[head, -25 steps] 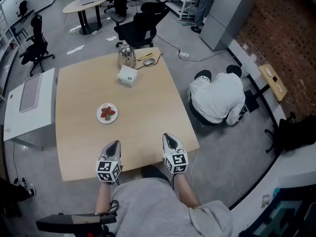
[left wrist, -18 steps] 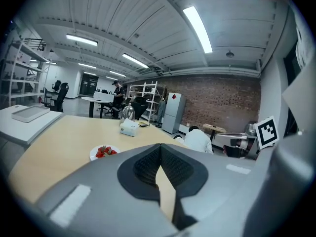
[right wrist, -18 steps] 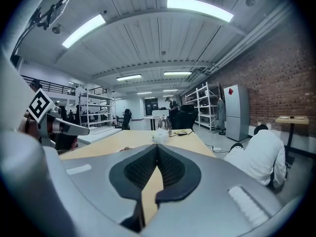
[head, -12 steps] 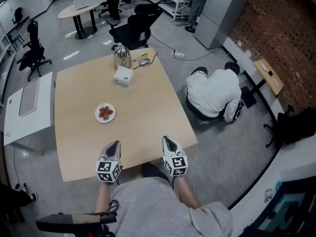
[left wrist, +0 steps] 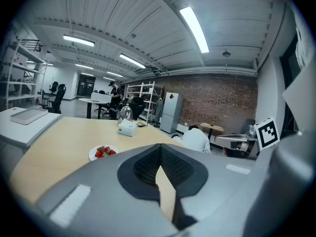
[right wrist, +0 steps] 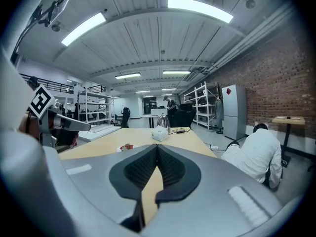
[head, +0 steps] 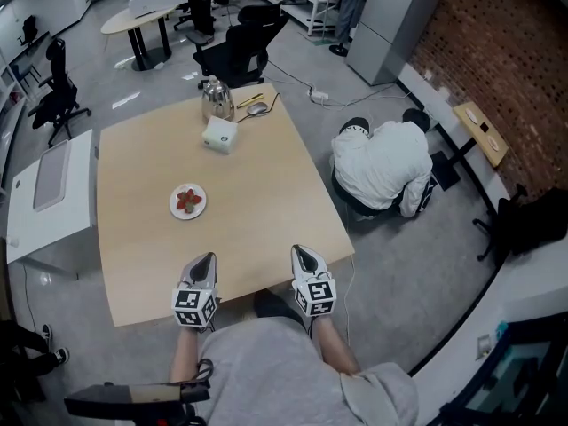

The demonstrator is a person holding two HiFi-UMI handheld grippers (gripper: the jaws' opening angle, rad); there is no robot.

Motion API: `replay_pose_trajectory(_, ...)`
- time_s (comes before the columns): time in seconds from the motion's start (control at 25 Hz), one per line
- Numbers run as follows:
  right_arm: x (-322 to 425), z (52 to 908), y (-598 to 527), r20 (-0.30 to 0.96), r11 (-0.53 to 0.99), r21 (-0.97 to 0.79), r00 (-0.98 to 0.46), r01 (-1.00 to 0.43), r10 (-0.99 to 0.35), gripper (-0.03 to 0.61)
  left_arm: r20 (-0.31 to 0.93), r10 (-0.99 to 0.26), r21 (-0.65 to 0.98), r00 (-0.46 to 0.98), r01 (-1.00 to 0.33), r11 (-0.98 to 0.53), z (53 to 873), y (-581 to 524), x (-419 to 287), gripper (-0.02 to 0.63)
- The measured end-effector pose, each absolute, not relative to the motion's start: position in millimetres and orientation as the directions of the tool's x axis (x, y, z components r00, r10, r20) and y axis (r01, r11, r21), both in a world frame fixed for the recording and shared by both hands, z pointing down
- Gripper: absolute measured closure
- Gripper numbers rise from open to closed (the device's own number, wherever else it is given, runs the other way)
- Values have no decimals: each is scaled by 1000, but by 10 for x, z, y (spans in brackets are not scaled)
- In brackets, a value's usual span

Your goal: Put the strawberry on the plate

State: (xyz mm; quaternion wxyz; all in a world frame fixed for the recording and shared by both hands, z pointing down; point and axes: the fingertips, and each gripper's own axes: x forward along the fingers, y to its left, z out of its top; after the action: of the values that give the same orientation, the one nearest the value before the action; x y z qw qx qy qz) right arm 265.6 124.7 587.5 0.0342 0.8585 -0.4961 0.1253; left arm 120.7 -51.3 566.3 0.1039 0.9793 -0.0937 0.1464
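A small white plate [head: 187, 204] lies left of the middle of the tan table [head: 248, 211], and red strawberries [head: 187, 199] rest on it. The plate [left wrist: 94, 154] with the berries [left wrist: 103, 151] also shows in the left gripper view, and small and far in the right gripper view, strawberries [right wrist: 128, 146]. My left gripper [head: 206, 259] hovers at the table's near edge, shut and empty. My right gripper [head: 302, 252] hangs beside it at the near edge, also shut with nothing between its jaws. Both sit well short of the plate.
At the table's far edge stand a metal kettle [head: 216, 103], a white box [head: 220, 136] and a spoon [head: 256, 108]. A person in white [head: 382, 169] crouches on the floor right of the table. A white cabinet [head: 44, 193] stands to the left, office chairs [head: 236, 53] beyond.
Both grippers have stayed put at the near edge. The head view has shifted slightly, so the table and plate sit a little further left and up.
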Motion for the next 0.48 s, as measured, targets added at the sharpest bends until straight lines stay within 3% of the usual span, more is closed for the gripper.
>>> replay_pose_trajectory(0.48, 2690, 5851, 1151, 252, -487, -45, 462, -872, -851, 572, 313, -151, 176, 938, -214, -961, 5649, -547, 1258, 594)
